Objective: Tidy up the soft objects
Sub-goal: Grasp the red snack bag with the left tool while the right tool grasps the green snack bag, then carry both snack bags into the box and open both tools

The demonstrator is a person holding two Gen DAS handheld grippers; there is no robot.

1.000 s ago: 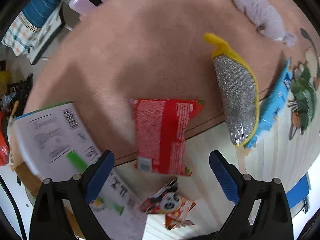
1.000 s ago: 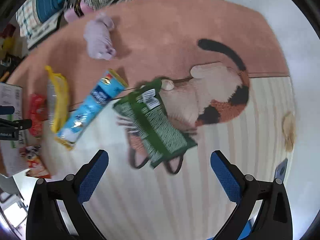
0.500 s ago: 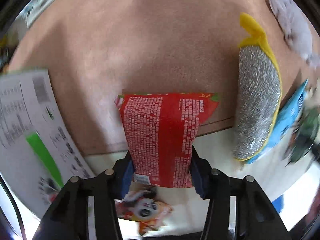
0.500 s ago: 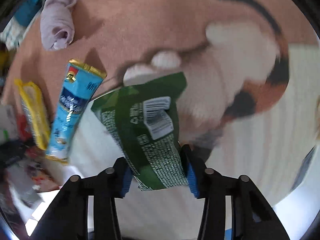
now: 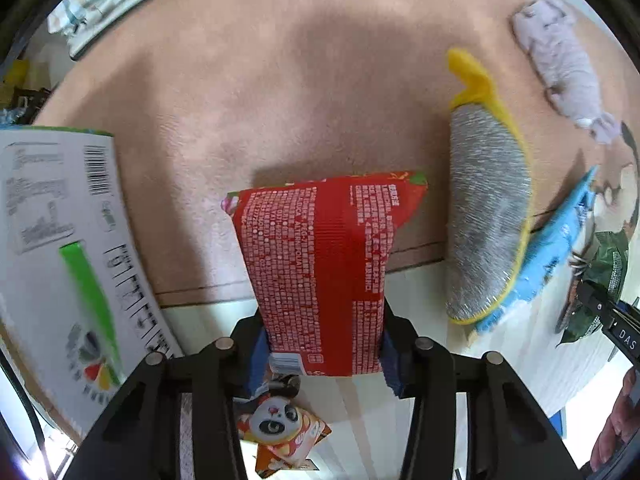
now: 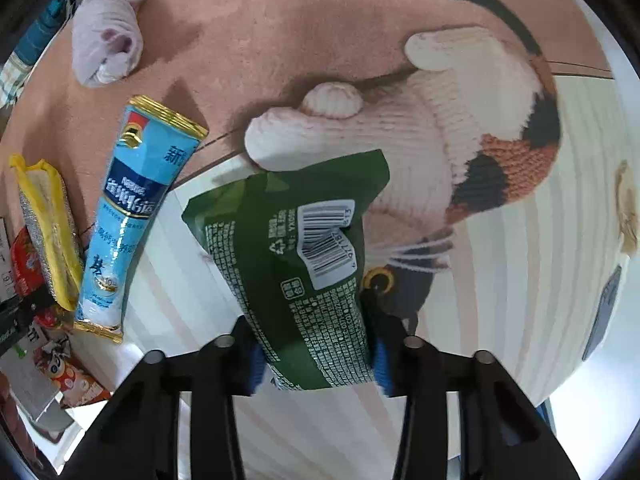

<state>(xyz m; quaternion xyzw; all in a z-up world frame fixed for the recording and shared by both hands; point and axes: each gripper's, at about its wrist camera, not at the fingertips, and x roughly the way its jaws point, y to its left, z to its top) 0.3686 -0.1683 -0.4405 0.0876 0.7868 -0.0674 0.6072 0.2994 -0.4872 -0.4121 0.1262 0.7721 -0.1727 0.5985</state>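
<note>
A red snack packet [image 5: 320, 264] sits between the blue pads of my left gripper [image 5: 322, 356], whose jaws are closing and press on its lower sides. My right gripper [image 6: 316, 356] is likewise closing, pads pressing a green packet [image 6: 304, 264] with a white barcode label. A blue sachet [image 6: 128, 216] lies on the rug left of the green packet, beside a yellow-edged silver scrubbing mitt [image 6: 48, 232]. In the left wrist view the mitt [image 5: 488, 220] lies right of the red packet, with the blue sachet [image 5: 552, 256] past it. A rolled lilac cloth [image 6: 106, 46] rests at the rug's far side.
A round pink rug [image 5: 260, 92] with a knitted cat pattern [image 6: 460, 152] covers the floor. A white printed carton [image 5: 60, 248] stands at the left. A panda-print packet [image 5: 280, 428] lies under my left gripper. Folded striped cloths [image 5: 96, 4] sit beyond the rug.
Both grippers dropped toward the rug and went from wide open to closed, the left onto the red packet and the right onto the green packet.
</note>
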